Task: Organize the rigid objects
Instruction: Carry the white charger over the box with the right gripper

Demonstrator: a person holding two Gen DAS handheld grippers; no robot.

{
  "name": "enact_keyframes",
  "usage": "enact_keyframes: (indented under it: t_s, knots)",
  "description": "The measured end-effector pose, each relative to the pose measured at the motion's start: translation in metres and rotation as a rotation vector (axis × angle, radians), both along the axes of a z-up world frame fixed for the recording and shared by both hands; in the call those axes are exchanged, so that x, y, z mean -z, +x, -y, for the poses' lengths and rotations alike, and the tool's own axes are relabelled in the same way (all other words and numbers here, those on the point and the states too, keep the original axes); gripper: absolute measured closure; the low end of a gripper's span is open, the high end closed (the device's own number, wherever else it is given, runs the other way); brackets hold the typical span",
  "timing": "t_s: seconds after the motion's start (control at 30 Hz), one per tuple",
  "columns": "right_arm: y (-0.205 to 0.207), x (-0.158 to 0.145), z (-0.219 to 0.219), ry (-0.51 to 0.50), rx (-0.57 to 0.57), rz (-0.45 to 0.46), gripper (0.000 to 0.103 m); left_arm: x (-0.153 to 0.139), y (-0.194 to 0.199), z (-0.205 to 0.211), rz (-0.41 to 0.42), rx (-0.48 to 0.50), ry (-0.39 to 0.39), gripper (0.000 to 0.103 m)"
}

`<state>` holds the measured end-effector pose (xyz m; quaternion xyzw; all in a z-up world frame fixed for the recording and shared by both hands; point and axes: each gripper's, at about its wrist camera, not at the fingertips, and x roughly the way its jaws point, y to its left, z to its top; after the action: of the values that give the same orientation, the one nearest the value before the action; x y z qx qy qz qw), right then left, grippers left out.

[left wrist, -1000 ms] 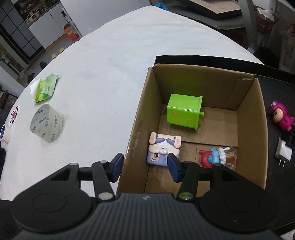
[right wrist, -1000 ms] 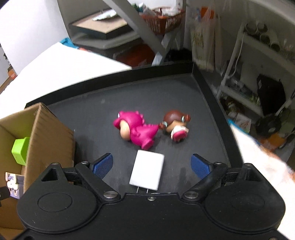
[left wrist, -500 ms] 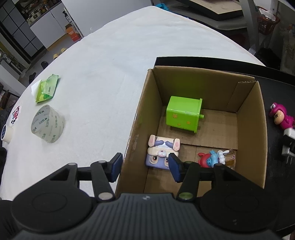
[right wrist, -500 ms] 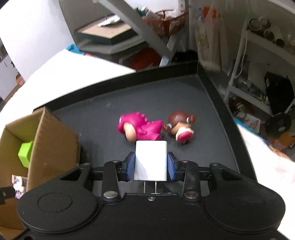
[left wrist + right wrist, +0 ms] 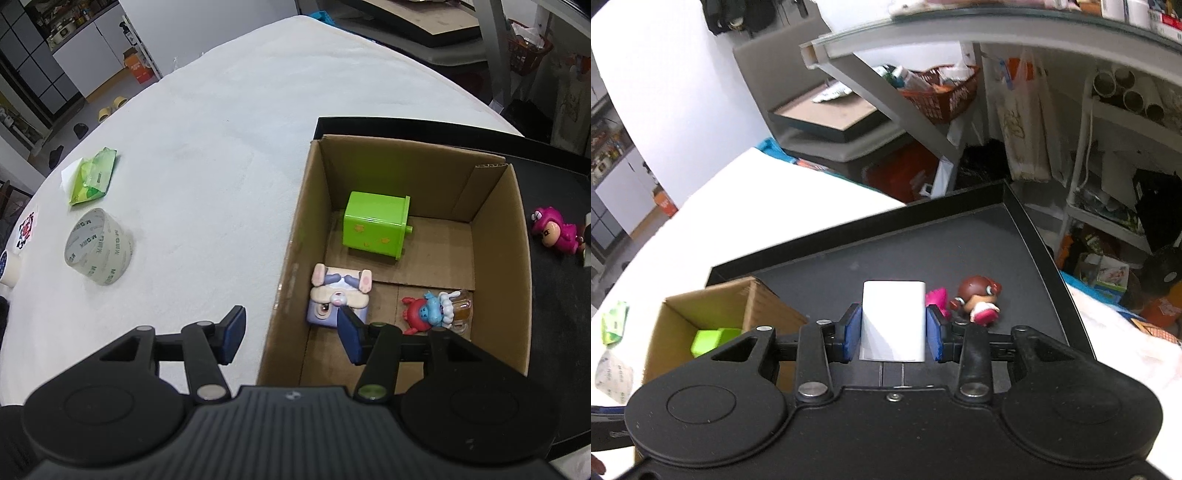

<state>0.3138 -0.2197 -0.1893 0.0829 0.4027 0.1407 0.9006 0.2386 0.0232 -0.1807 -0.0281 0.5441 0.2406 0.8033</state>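
Clear tape roll [image 5: 99, 252] at frame left on the white tablecloth [image 5: 221, 147]; green wipes packet [image 5: 93, 175] just above it. Red basket [image 5: 942, 96] at upper centre.

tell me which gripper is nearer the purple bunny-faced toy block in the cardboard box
Left. The left gripper hangs open right over the box's near wall, one finger just beside the purple bunny-faced toy block. The right gripper is over the black tray, clamped on a white charger.
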Motion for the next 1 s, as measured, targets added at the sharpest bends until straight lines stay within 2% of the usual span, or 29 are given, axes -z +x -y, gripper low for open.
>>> enact_keyframes:
  t_s: [0.4,0.53,0.9,1.0]
  knots:
    - [-0.015,-0.045,-0.019,0.082,-0.078,0.055,0.067,-0.007,-0.012,-0.02,0.029,-0.014,-0.084,0.05]
    - [-0.022,-0.047,-0.032,0.099,-0.115,0.043,0.067,-0.012,-0.015,-0.024,0.044,-0.004,-0.092,0.05]
    - [-0.039,-0.045,-0.08,0.056,-0.239,0.018,0.067,-0.008,-0.029,-0.037,0.058,0.026,-0.161,0.05]
    - [-0.045,-0.044,-0.089,0.043,-0.256,0.012,0.067,-0.008,-0.033,-0.042,0.085,0.016,-0.171,0.05]
